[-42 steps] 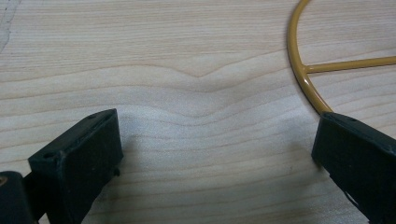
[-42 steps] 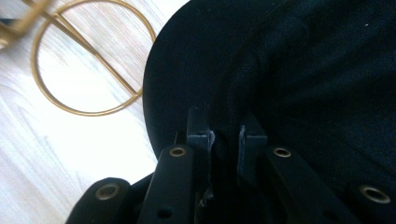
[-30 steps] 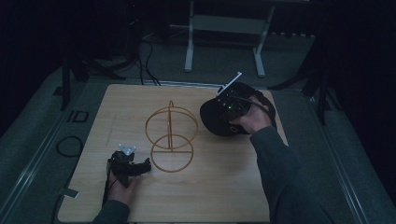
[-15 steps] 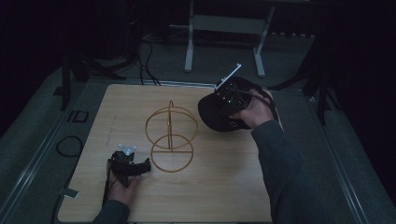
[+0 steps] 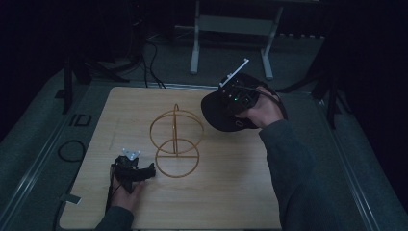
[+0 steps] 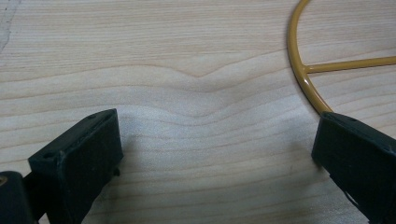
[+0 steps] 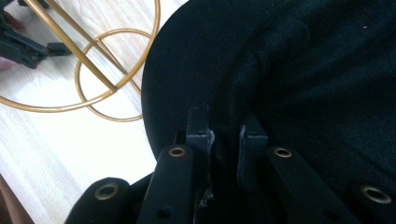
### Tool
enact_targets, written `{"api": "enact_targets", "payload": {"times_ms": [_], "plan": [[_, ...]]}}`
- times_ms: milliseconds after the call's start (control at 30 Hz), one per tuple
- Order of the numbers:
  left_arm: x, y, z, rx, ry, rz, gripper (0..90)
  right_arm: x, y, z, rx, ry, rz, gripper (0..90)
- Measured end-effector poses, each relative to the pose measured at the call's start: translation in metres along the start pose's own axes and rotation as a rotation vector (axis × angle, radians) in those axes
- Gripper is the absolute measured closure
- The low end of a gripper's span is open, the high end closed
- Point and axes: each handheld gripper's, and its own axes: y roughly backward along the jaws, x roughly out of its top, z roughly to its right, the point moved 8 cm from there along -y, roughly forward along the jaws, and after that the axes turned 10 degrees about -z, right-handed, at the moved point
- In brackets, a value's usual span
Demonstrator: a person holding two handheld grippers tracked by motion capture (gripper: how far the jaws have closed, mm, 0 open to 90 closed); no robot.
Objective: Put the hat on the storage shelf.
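High view shows the right gripper, fingers clamped on the black cap, carrying it slightly farther right from the gold wire stand; hanging it seems pending. The left gripper rests spread wide on the counter.

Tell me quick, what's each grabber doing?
Left gripper: open, holding nothing, resting by the gold wire stand.
Right gripper: closed on the black cap.
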Motion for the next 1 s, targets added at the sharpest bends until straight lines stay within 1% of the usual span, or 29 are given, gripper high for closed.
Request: {"api": "enact_targets", "payload": {"times_ms": [233, 367, 500, 633, 800, 867, 1000], "plan": [[0.0, 0.0, 0.0, 0.001, 0.001, 0.0, 1.2, 0.006, 0.011, -0.004, 0.024, 0.019, 0.02, 79.6], [0.0, 0.0, 0.0, 0.001, 0.001, 0.001, 1.2, 0.007, 0.018, -0.006, 0.029, 0.029, 0.033, 79.6], [0.0, 0.0, 0.0, 0.001, -0.001, 0.0, 1.2, 0.008, 0.023, -0.007, 0.032, 0.038, 0.039, 79.6], [0.0, 0.0, 0.001, 0.002, -0.005, 0.0, 1.2, 0.01, 0.028, -0.01, 0.025, 0.062, 0.041, 79.4], [0.0, 0.0, 0.001, 0.001, -0.003, 0.002, 1.2, 0.013, 0.034, -0.017, 0.032, 0.081, 0.064, 78.7], [0.0, 0.0, 0.001, 0.0, -0.003, 0.002, 1.2, 0.013, 0.036, -0.019, 0.029, 0.097, 0.063, 78.6], [0.0, 0.0, 0.002, -0.001, -0.004, 0.002, 1.2, 0.015, 0.039, -0.023, 0.027, 0.113, 0.067, 78.6]]}}
